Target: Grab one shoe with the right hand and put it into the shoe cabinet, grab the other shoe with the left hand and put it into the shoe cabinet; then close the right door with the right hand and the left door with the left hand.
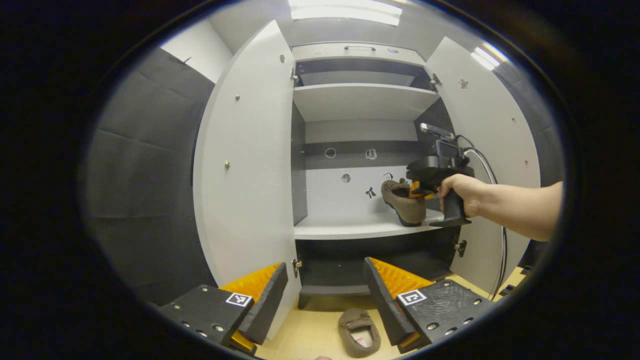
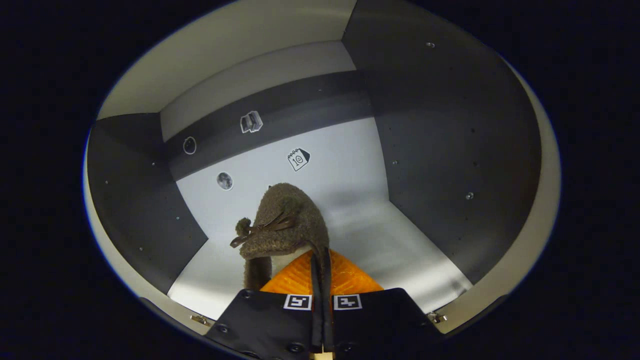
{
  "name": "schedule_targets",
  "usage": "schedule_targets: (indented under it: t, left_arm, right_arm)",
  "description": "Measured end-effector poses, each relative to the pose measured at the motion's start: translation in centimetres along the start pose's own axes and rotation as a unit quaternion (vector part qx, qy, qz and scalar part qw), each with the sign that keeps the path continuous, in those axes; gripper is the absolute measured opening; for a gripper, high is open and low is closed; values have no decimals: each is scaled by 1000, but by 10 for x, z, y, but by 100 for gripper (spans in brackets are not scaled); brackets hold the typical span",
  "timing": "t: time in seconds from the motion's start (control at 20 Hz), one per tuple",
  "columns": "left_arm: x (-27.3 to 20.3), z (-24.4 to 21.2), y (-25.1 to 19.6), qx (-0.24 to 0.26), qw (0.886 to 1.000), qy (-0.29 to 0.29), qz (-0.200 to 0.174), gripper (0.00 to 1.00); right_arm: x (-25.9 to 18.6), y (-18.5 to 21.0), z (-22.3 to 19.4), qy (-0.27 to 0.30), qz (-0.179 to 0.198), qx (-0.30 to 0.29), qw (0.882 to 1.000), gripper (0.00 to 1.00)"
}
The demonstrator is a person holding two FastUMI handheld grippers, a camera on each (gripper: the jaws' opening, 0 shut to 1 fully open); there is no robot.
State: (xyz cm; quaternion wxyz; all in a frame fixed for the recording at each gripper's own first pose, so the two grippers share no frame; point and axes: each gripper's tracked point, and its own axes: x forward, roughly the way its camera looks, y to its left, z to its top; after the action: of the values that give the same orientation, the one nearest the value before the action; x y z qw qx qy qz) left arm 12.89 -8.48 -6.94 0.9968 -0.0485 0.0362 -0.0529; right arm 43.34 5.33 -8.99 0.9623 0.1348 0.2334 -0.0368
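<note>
In the left gripper view my left gripper point(image 1: 325, 290) is open and low, with a brown slipper point(image 1: 359, 332) on the floor just beyond its fingers. The white shoe cabinet point(image 1: 360, 227) stands ahead, left door point(image 1: 245, 175) and right door point(image 1: 487, 150) both swung open. A hand holds the right gripper point(image 1: 419, 189) at the middle shelf, shut on the other brown shoe point(image 1: 402, 202). In the right gripper view that shoe point(image 2: 285, 225) hangs from my right gripper point(image 2: 320, 272), pinched by its side wall over the shelf point(image 2: 400, 250), toe pointing into the cabinet.
Upper shelves point(image 1: 362, 97) sit above the middle one. Dark side walls point(image 2: 450, 150) and a back panel with small stickers point(image 2: 298, 159) enclose the compartment. A black cable point(image 1: 502, 250) hangs by the right door. The floor point(image 1: 310, 335) is light wood.
</note>
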Motion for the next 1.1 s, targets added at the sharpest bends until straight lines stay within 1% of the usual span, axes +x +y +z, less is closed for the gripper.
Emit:
schedule_targets:
  t: [0.05, 0.15, 0.2, 0.25, 0.3, 0.45, 0.65, 0.75, 0.8, 0.85, 0.9, 1.0, 1.05, 1.1]
  left_arm:
    - [1, -2, 0, 0, 1000, 2, 0, 96]
    - [2, -5, 0, 0, 1000, 5, -1, 96]
    - [3, -5, 1, 1, 1000, 5, -2, 89]
    - [3, -6, 0, 0, 1000, 6, -4, 89]
    - [5, -7, -1, -1, 1000, 6, -7, 96]
    - [11, -15, -5, -4, 1000, 12, -18, 96]
    - [24, -45, -9, 1, 998, 44, -41, 96]
    - [33, -69, -12, 9, 996, 67, -54, 96]
    - [36, -85, -14, 12, 994, 85, -62, 96]
    - [37, -103, -17, 15, 993, 100, -68, 96]
    - [39, -118, -20, 16, 990, 116, -73, 89]
    - [43, -149, -25, 15, 985, 148, -83, 89]
    - [43, -166, -28, 15, 982, 164, -88, 89]
    - [43, -180, -30, 15, 979, 182, -90, 89]
  right_arm:
    - [0, 1, -2, 1, -1, 3, 1000, 0]
    - [1, 2, -1, 4, 0, 4, 1000, 10]
    - [3, 2, 1, -2, -2, 3, 1000, 11]
    - [-1, 3, 6, -13, 1, 2, 1000, 29]
    - [-6, 4, 14, -31, 2, -1, 1000, 47]
    - [-39, 12, 36, -91, 17, -28, 995, 99]
    - [-103, 20, 39, -146, 41, -98, 984, 98]
    - [-136, 18, 34, -169, 46, -119, 977, 98]
    - [-149, 19, 29, -173, 52, -123, 976, 98]
    - [-164, 19, 22, -178, 59, -126, 974, 100]
    - [-178, 16, 15, -179, 63, -129, 973, 98]
    - [-205, 12, 5, -191, 67, -148, 968, 98]
    - [-217, 10, 0, -200, 68, -162, 964, 100]
    - [-228, 9, -7, -205, 68, -173, 961, 98]
